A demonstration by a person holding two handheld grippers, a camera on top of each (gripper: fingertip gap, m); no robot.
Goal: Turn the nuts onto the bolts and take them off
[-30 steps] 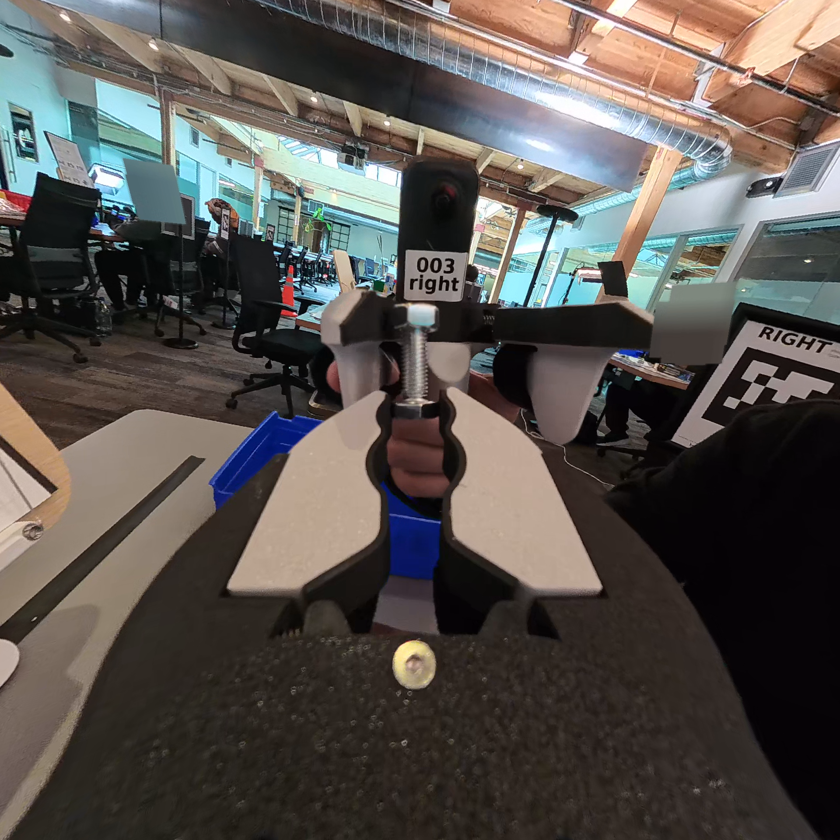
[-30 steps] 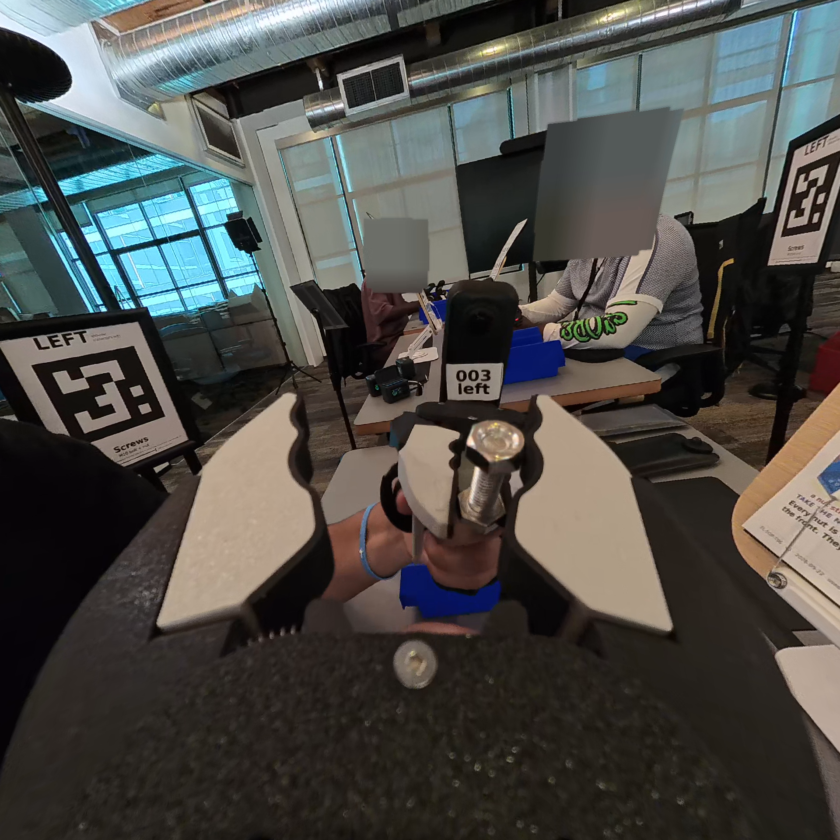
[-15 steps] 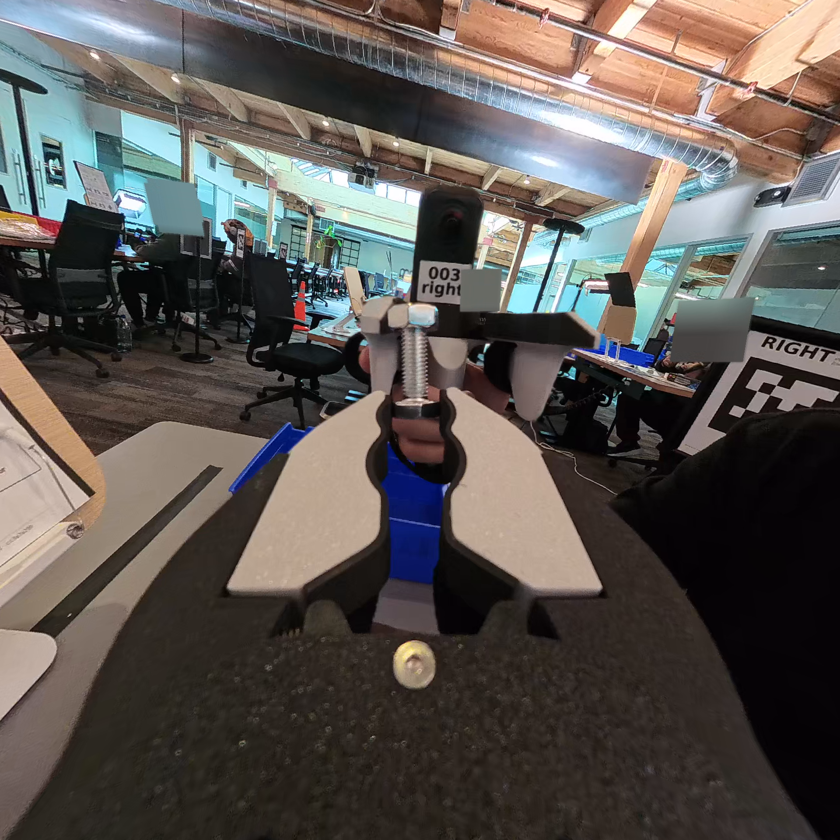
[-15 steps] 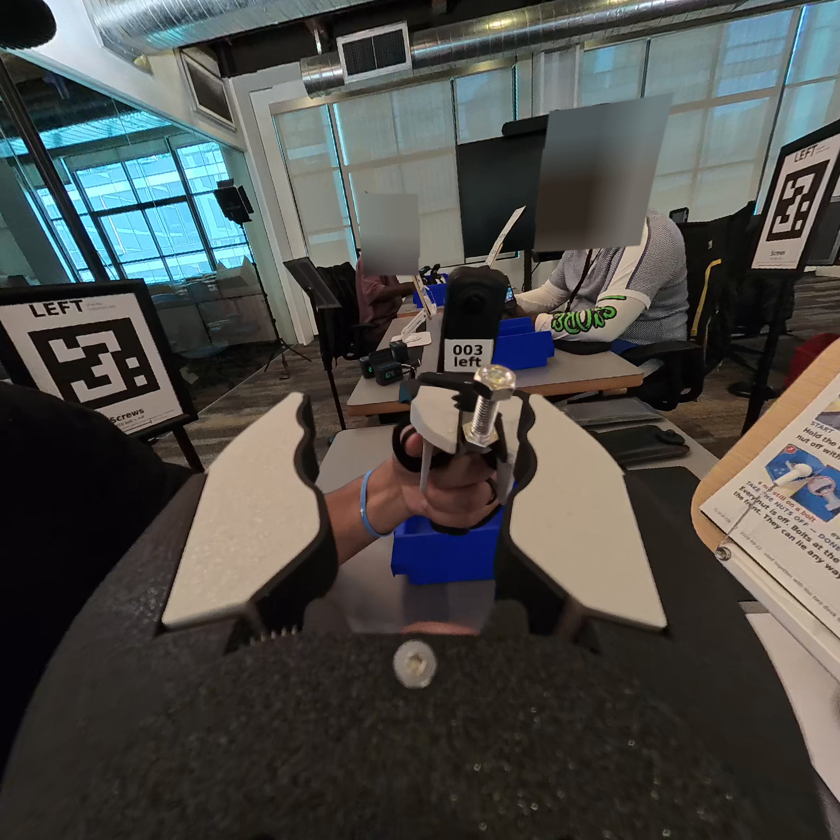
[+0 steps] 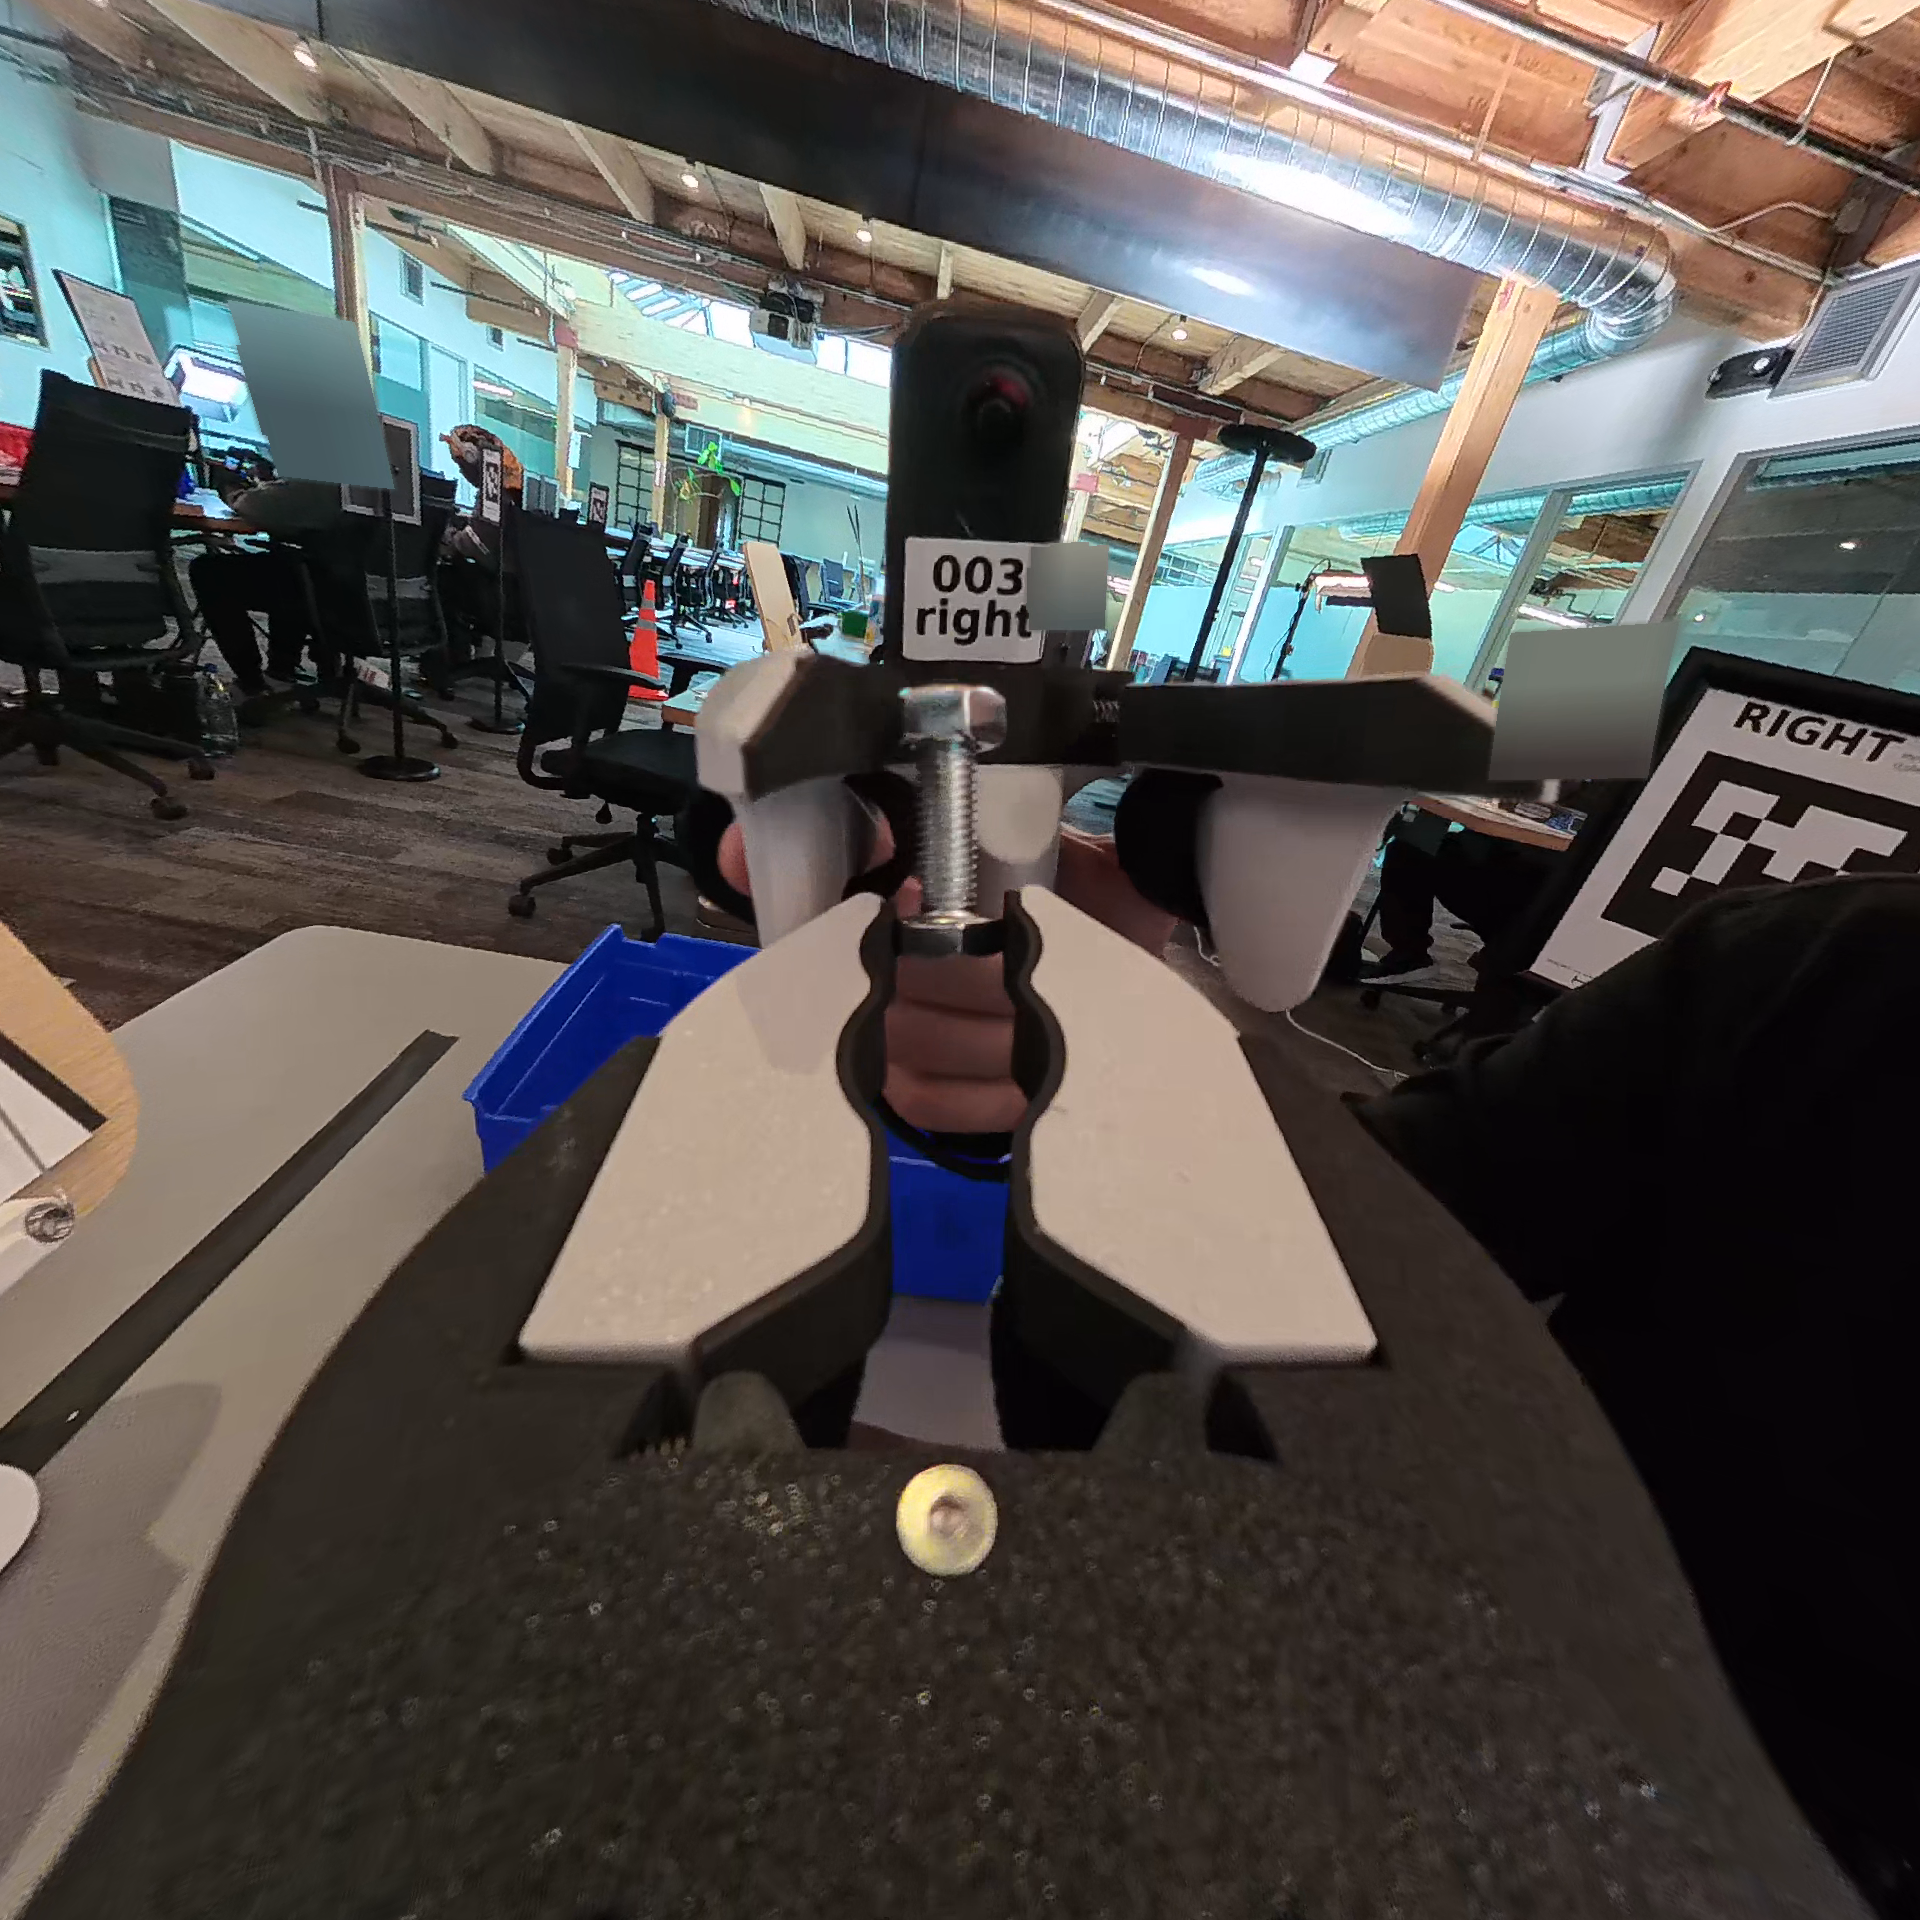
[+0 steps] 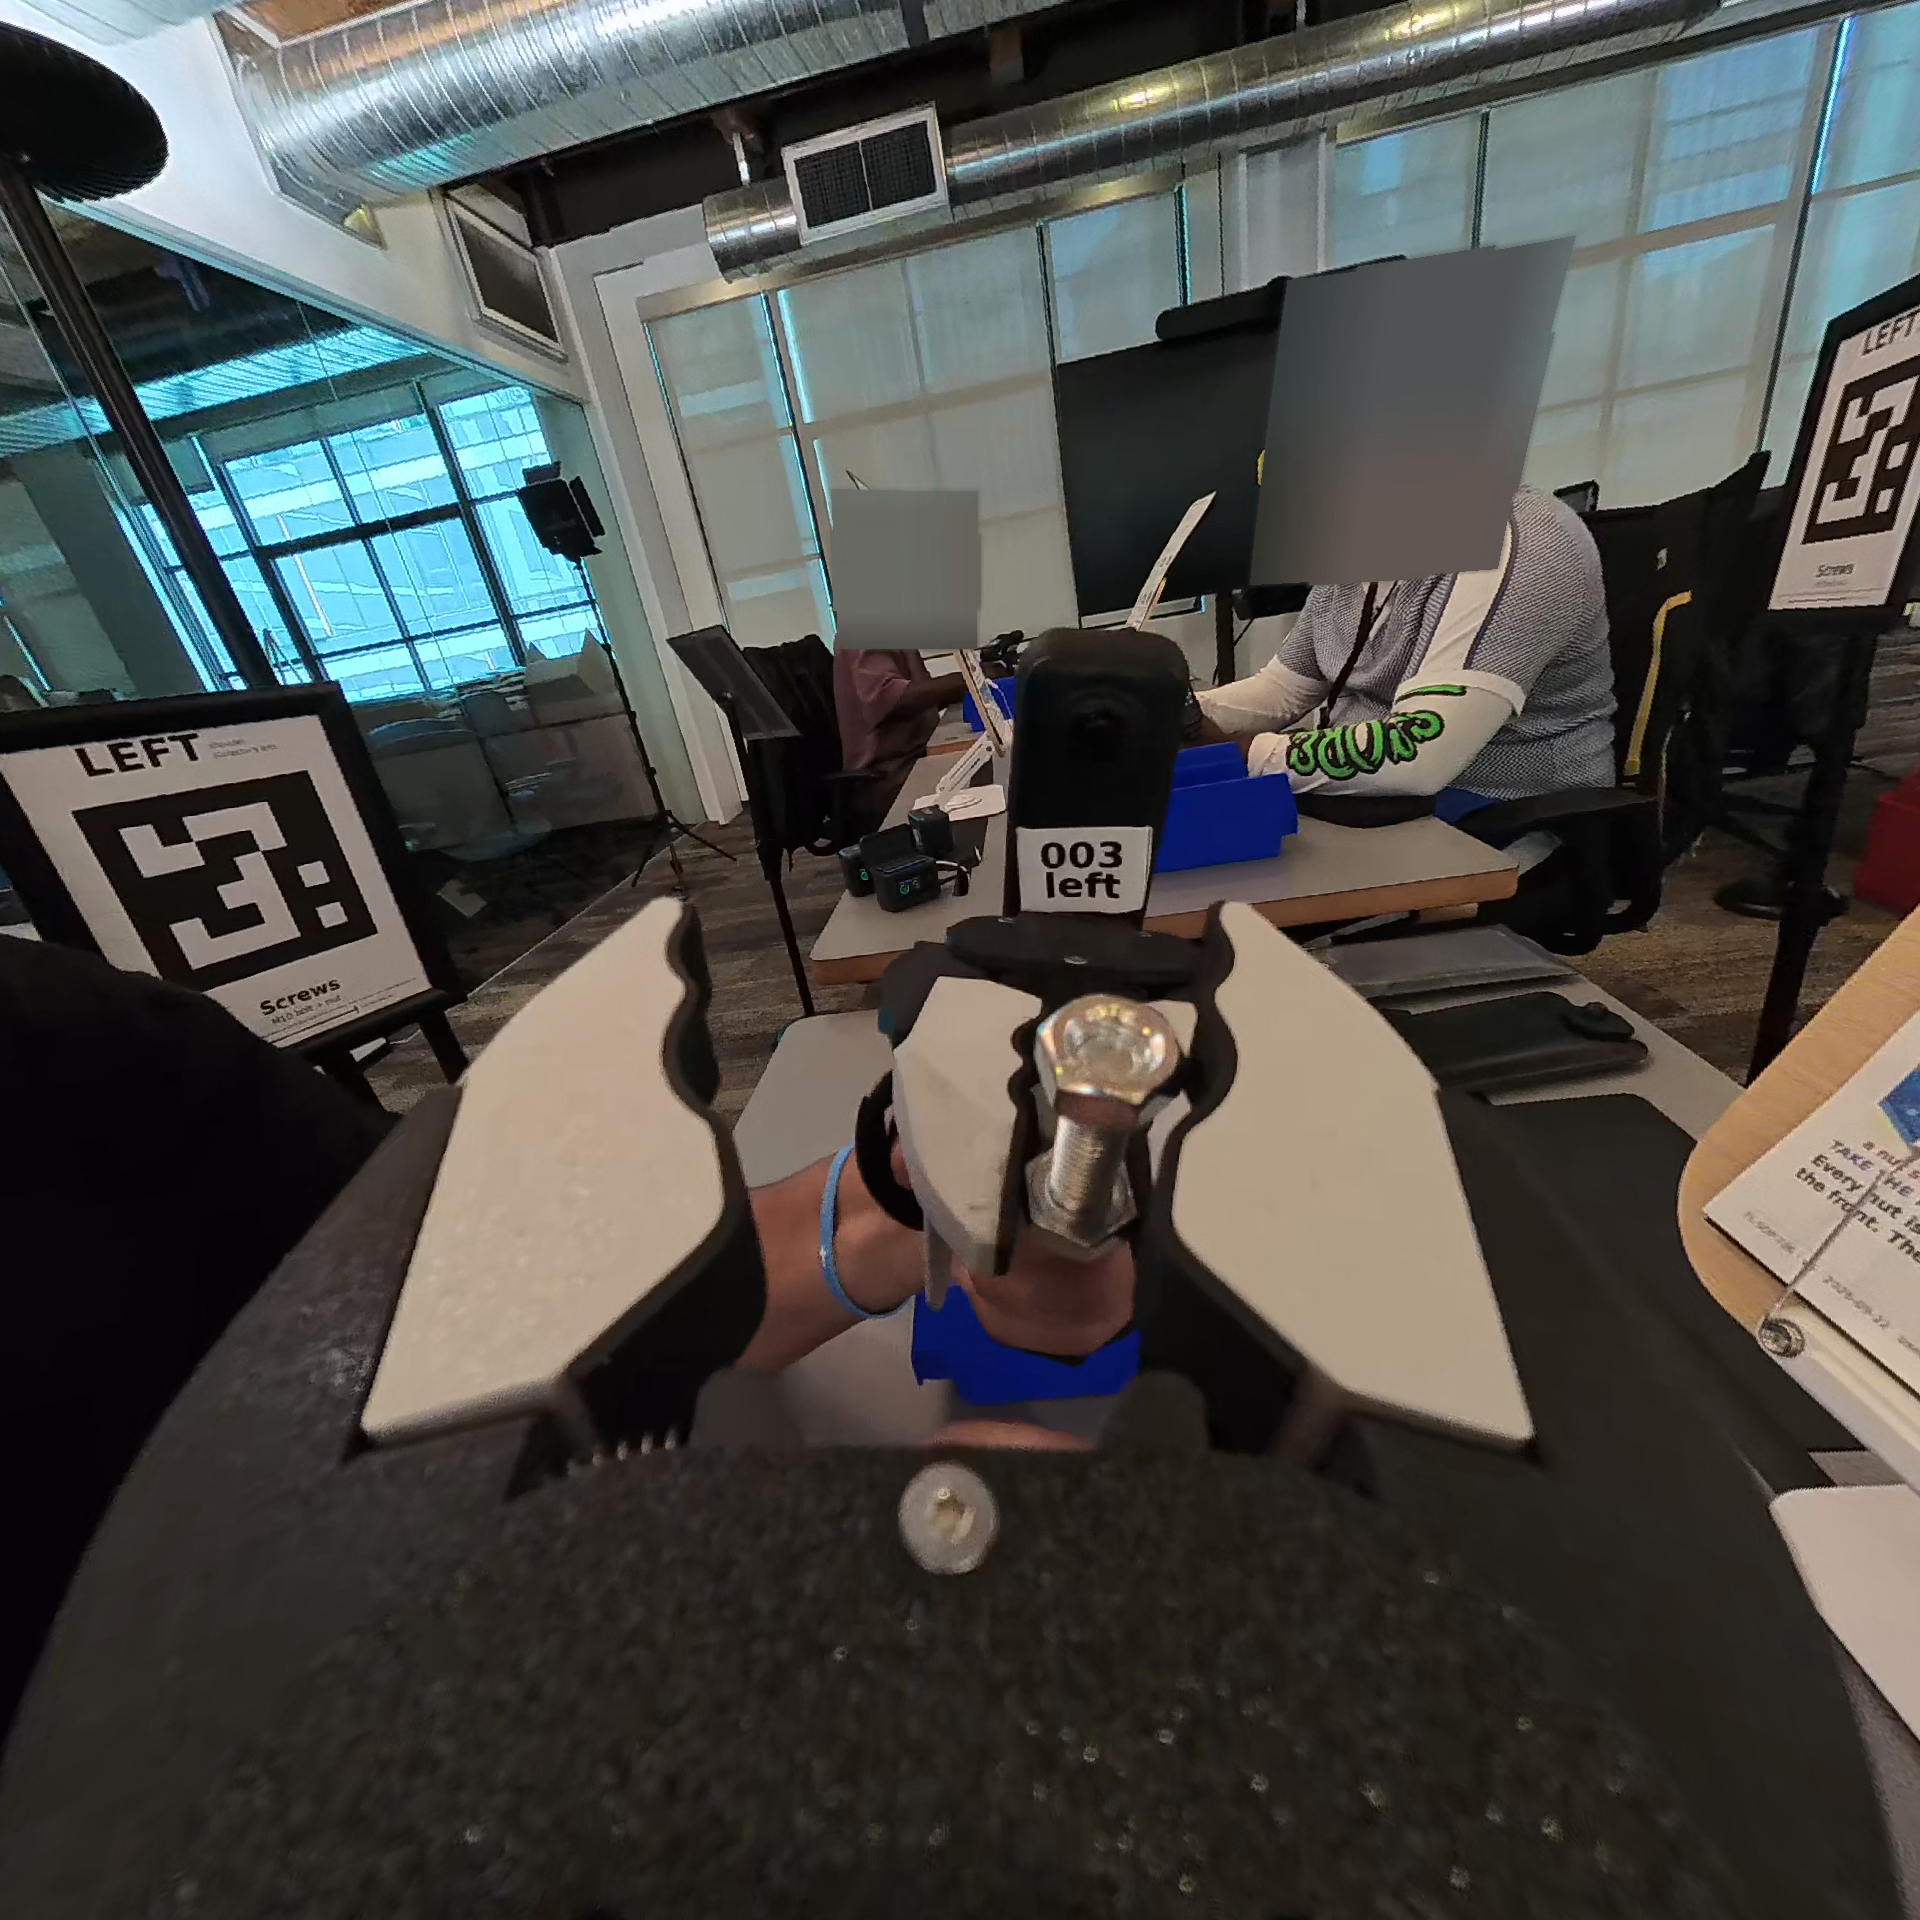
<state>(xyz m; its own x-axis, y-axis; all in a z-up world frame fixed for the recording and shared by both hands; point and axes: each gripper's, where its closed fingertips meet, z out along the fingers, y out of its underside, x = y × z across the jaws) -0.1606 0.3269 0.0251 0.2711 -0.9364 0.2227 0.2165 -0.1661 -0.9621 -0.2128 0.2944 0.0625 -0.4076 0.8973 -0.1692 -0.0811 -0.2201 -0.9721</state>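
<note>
My left gripper (image 5: 951, 925) is shut on a silver hex nut (image 5: 951, 940). A silver bolt (image 5: 948, 821) stands threaded in the nut, head up. In the right wrist view the same bolt (image 6: 1101, 1122) and nut (image 6: 1081, 1216) show, along with one white finger (image 6: 956, 1143) of the left gripper. My right gripper (image 6: 951, 920) is wide open and empty, facing the left one. The bolt head (image 6: 1107, 1049) sits close to its right finger's inner edge; I cannot tell if they touch. In the left wrist view its spread fingers (image 5: 1278, 883) flank the bolt.
A blue bin (image 5: 582, 1049) stands on the grey table (image 5: 260, 1091) under the grippers. A wooden board with a printed sheet (image 6: 1818, 1195) lies at the table's side. Marker signs on stands (image 6: 218, 873) flank me. People sit at a far table (image 6: 1455, 727). The tips of one gripper are about 6 cm away from the tips of the other.
Both grippers drew apart half a second ago and have come close again. The left stays shut on the nut with the bolt in it; the right stays open.
</note>
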